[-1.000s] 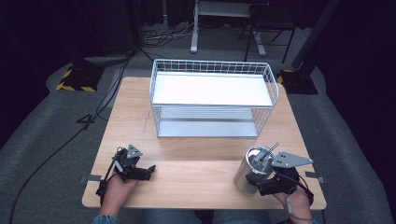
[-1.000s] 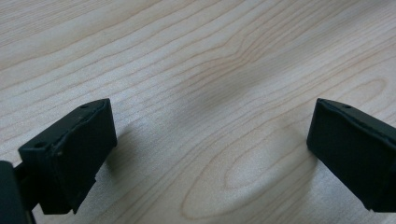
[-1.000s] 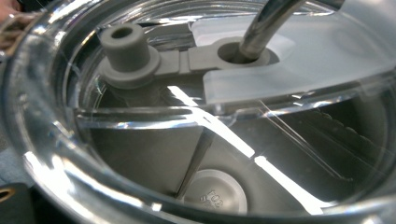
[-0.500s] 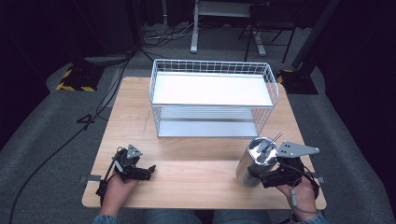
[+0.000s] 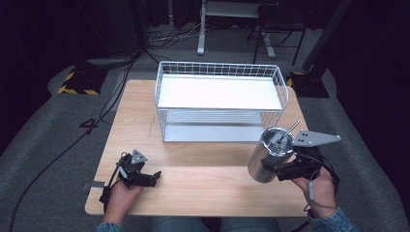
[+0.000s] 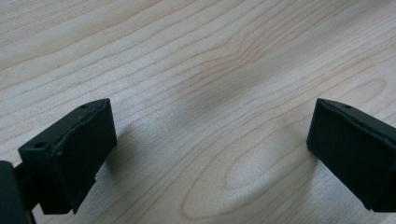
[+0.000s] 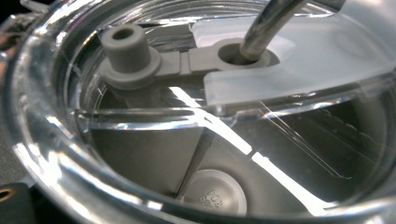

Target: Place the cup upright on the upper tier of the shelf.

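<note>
1. Your right gripper [image 5: 278, 170] grips the steel tumbler [image 5: 268, 154] (metal straw [image 5: 286, 131] through its clear lid), tilted above the table's [image 5: 212, 179] right front, near the wire basket [image 5: 220, 104].
2. Your left gripper [image 5: 151, 177] rests with jaws spread, empty.

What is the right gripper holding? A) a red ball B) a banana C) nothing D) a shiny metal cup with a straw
D: in the high view the right gripper clamps the side of a shiny metal cup with a straw, lifted and tilted above the table.
</note>
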`<state>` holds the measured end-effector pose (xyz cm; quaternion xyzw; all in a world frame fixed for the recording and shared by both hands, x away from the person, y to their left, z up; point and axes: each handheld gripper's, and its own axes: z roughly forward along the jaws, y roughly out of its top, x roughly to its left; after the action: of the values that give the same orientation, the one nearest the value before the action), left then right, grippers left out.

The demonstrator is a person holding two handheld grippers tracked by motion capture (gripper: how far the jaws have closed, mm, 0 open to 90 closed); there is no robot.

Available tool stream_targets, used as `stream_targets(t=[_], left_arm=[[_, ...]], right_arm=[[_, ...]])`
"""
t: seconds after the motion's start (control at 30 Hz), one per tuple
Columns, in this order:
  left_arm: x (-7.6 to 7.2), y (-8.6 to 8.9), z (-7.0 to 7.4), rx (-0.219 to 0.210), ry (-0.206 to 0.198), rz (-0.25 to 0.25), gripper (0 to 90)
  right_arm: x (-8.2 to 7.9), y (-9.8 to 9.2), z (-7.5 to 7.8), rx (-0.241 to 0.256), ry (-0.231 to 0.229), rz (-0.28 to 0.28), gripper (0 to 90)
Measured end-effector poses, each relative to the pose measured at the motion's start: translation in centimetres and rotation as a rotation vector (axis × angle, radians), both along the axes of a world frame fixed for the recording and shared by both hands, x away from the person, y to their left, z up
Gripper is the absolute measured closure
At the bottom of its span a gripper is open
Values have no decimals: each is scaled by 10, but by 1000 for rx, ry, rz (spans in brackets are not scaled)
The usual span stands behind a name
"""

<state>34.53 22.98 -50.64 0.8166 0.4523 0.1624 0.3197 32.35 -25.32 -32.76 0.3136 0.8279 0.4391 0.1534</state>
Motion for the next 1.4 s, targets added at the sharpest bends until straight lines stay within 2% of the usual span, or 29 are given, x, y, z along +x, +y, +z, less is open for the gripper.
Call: stream_targets(t=[0.43,0.77,1.0,1.4], left_arm=[[0,0,0,0,0,-1,20],[1,0,0,2,-3,-3,19],[1,0,0,3,-3,-3,20],[1,1,0,6,-3,-6,20]], right_arm=[[18,3,31,15,-8,-2,36],[32,5,58,-22,-30,-11,36],[43,10,72,-13,-30,-9,36],[61,23,98,-10,-63,-22,36]])
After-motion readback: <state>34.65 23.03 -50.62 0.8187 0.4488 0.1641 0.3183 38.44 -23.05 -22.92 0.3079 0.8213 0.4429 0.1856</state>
